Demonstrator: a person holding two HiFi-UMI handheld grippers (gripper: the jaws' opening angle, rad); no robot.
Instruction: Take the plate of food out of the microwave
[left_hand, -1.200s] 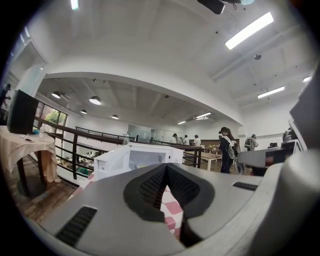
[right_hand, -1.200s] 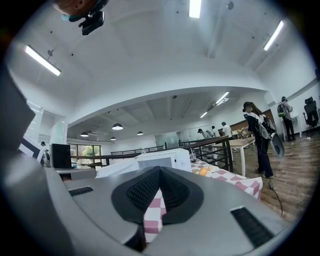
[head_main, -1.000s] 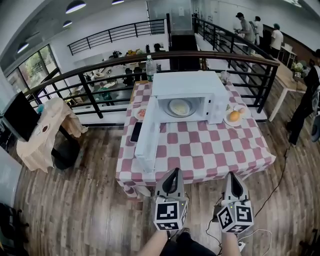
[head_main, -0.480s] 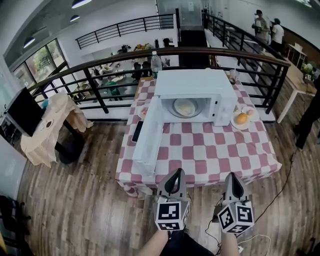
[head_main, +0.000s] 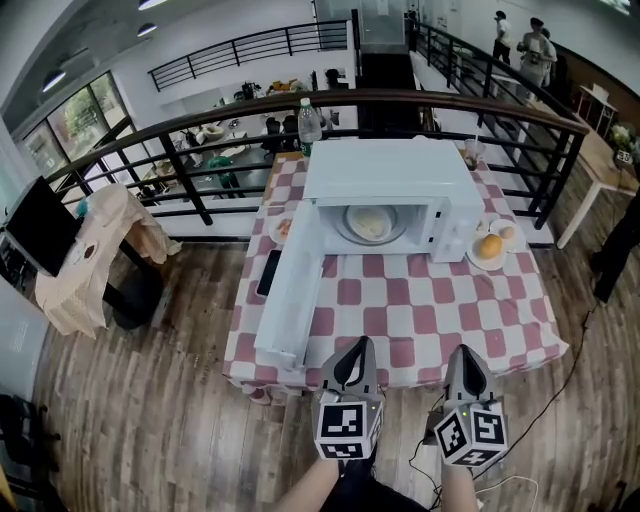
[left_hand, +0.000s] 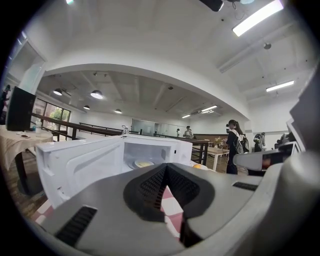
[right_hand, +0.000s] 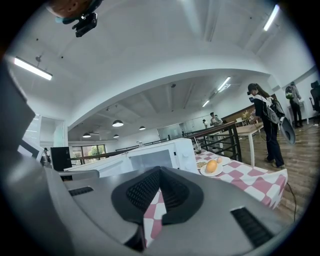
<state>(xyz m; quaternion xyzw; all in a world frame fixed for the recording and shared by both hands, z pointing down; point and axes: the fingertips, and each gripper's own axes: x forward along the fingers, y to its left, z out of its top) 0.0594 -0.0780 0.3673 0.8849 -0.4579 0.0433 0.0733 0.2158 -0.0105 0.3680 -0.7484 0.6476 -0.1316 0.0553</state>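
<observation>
One table (head_main: 420, 300), covered with a pink-and-white checked cloth, is recorded as the largest item. A white microwave (head_main: 385, 165) is set at its far side, and the door (head_main: 290, 300) is swung fully open to the left, reaching toward the near edge. Print on the control panel is too small to be read. The left gripper (head_main: 358, 345) and right gripper (head_main: 463, 352) are held side by side at the near table edge, well apart from the oven. Both claws are clenched, with nothing between them. Square black-and-white markers are carried on each gripper's cube. The plate of food (head_main: 371, 223) is found inside the open cavity. A second plate (head_main: 490, 247), bearing an orange fruit, is placed just right of the microwave.
</observation>
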